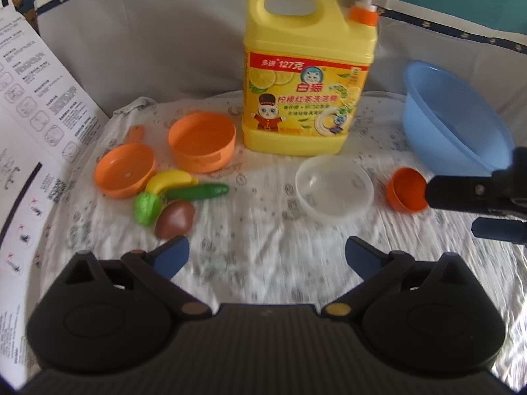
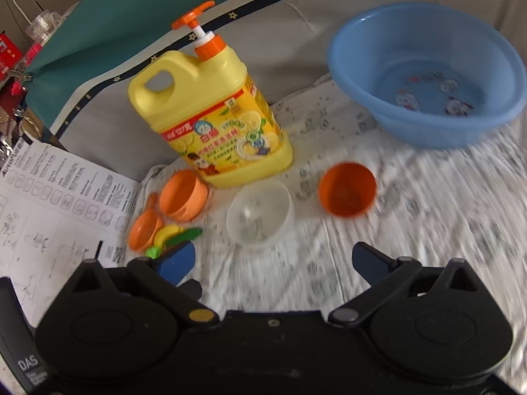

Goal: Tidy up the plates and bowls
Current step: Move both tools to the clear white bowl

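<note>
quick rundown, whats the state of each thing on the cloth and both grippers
left gripper: open, empty
right gripper: open, empty
clear bowl: upright, empty
small orange cup: tipped, mouth toward the right wrist camera, empty
blue basin: tilted, empty
detergent jug: upright, pump on
orange round container: upright, empty
orange toy pan: upright, empty

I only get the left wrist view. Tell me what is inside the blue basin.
Observer: Nothing loose in the blue basin; only cartoon prints on its floor.
Operator: Report the right gripper's jaws.
Observer: The right gripper is open, with nothing between its fingers.
Operator: Check inside the orange cup.
Observer: The orange cup has its mouth turned to the right wrist camera and looks empty.
</note>
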Available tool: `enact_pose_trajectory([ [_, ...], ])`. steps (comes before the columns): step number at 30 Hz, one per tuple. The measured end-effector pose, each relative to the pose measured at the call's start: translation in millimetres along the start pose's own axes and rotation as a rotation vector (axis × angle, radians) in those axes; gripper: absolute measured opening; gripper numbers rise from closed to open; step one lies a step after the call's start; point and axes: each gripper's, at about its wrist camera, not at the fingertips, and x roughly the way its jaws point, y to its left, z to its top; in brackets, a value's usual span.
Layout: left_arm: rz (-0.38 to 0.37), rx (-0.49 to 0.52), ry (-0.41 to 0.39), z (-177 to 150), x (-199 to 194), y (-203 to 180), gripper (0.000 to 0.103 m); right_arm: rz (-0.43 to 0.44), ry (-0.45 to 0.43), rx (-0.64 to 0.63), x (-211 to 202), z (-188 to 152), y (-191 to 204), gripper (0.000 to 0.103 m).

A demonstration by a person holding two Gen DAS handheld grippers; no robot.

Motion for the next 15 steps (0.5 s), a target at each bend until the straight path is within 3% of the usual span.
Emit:
enact_pose_trajectory([
  [5, -0.017, -0.036, 0.01, 13, 34, 1, 0.1, -0.003, 0.01, -0.024, 36, 22, 3, 0.087],
  [7, -0.022, -0.051, 0.023, 17, 48, 1, 0.094, -0.009, 0.01, -0.052, 49, 28, 6, 0.083],
  [12, -0.035, -0.067, 0.041, 25, 72, -2, 0.084, -0.041, 0.036, -0.096, 81, 35, 6, 0.055],
  [15, -0.051, -0.074, 0.06, 30, 83, -6, 0.077, -0.049, 0.055, -0.113, 96, 36, 5, 0.044],
])
